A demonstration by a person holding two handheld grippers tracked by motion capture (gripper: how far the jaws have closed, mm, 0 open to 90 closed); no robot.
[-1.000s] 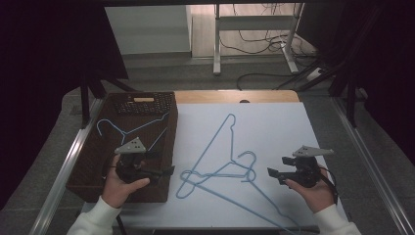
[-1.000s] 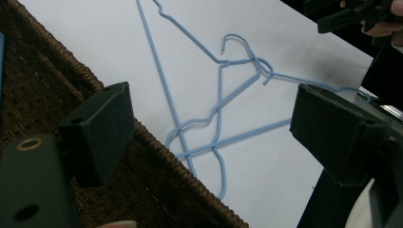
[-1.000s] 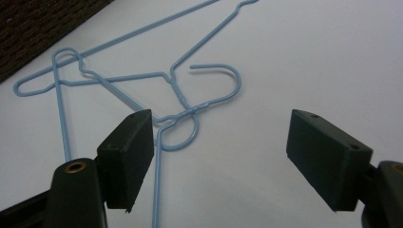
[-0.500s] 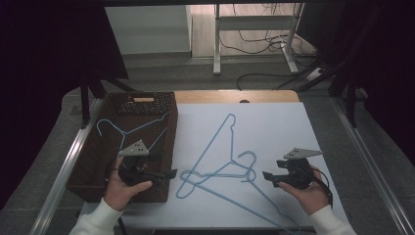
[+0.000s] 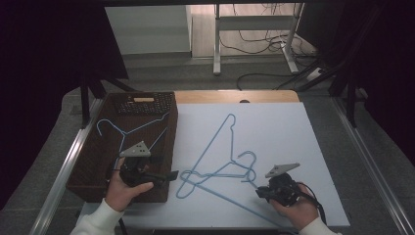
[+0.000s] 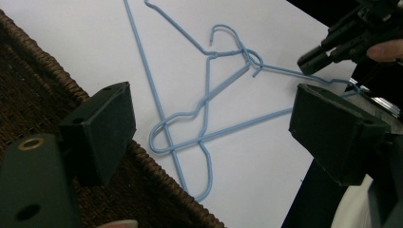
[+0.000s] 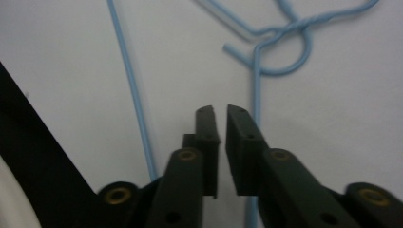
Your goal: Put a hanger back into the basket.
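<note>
Several light blue wire hangers (image 5: 247, 169) lie tangled on the white table top, their hooks crossed near the middle (image 6: 249, 59). One more blue hanger (image 5: 125, 132) lies inside the brown wicker basket (image 5: 93, 176) at the left. My left gripper (image 5: 172, 175) hovers over the basket's right edge and points right, its jaws wide open and empty (image 6: 214, 123). Near the front edge at the right, my right gripper (image 5: 259, 193) points left at the tangle. Its jaws stand almost together with nothing between them (image 7: 222, 114), just short of a hanger hook (image 7: 290, 28).
A dark flat thing with a tan label (image 5: 147, 103) rests at the basket's far end. Metal rails (image 5: 63, 166) run along both sides of the table. Beyond the far edge are a stand's legs and cables on the floor (image 5: 254, 73).
The right gripper has drawn back toward the near edge and a little left. The left gripper has barely shifted over the basket's edge.
</note>
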